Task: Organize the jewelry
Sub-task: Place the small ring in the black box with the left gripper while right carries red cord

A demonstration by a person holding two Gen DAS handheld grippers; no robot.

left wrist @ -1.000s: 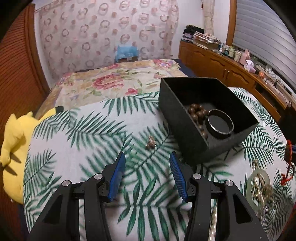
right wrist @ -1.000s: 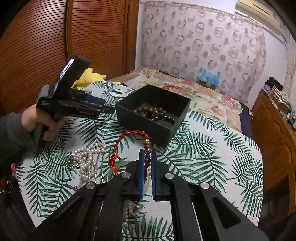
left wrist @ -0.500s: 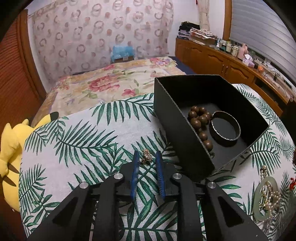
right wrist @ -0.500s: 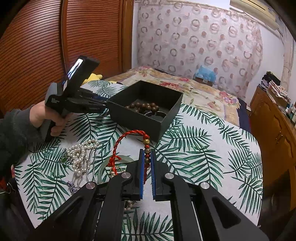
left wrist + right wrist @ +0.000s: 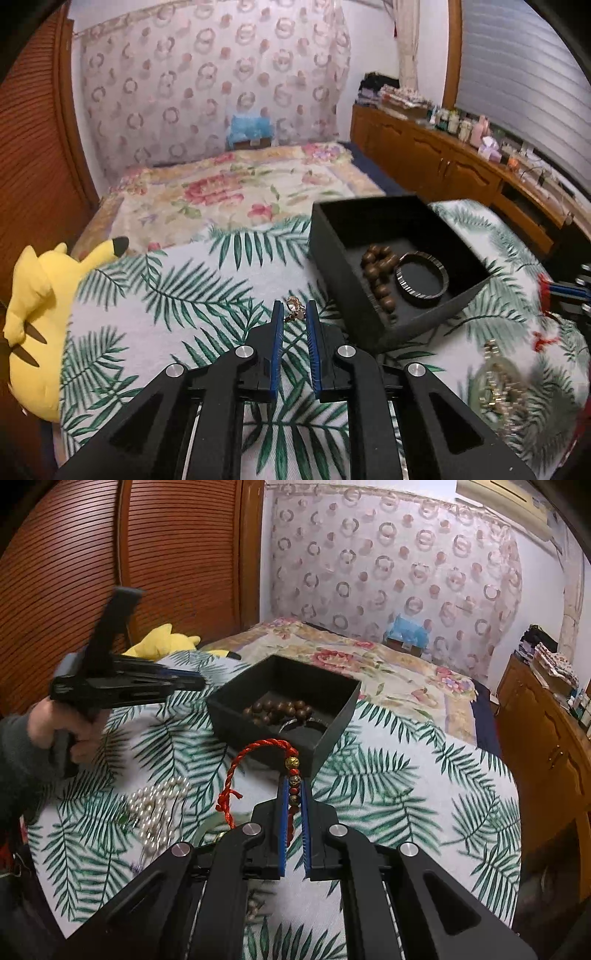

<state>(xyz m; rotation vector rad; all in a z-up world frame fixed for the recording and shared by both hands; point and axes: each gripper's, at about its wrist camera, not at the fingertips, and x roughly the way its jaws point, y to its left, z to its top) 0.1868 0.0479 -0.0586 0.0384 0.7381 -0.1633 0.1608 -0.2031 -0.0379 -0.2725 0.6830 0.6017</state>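
My left gripper [image 5: 294, 314] is shut on a small gold ring [image 5: 294, 309] and holds it above the leaf-print tablecloth, left of the black box [image 5: 332, 236]. The box holds brown wooden beads [image 5: 376, 269] and a dark bangle [image 5: 421, 278]. My right gripper [image 5: 294, 790] is shut on a red cord bracelet [image 5: 258, 749] with gold and red beads, held up in front of the black box [image 5: 236, 710]. The left gripper [image 5: 125, 681] also shows in the right wrist view, raised at the left.
A pearl necklace [image 5: 155, 805] lies on the cloth at the left of the right wrist view. A pale bangle with gold chains [image 5: 498, 384] lies near the table's right edge. A yellow plush toy [image 5: 33, 314] sits at the table's left edge. A bed lies beyond.
My left gripper closed on the gold ring and has lifted it off the cloth. My right gripper kept hold of the red bracelet and moved closer to the box.
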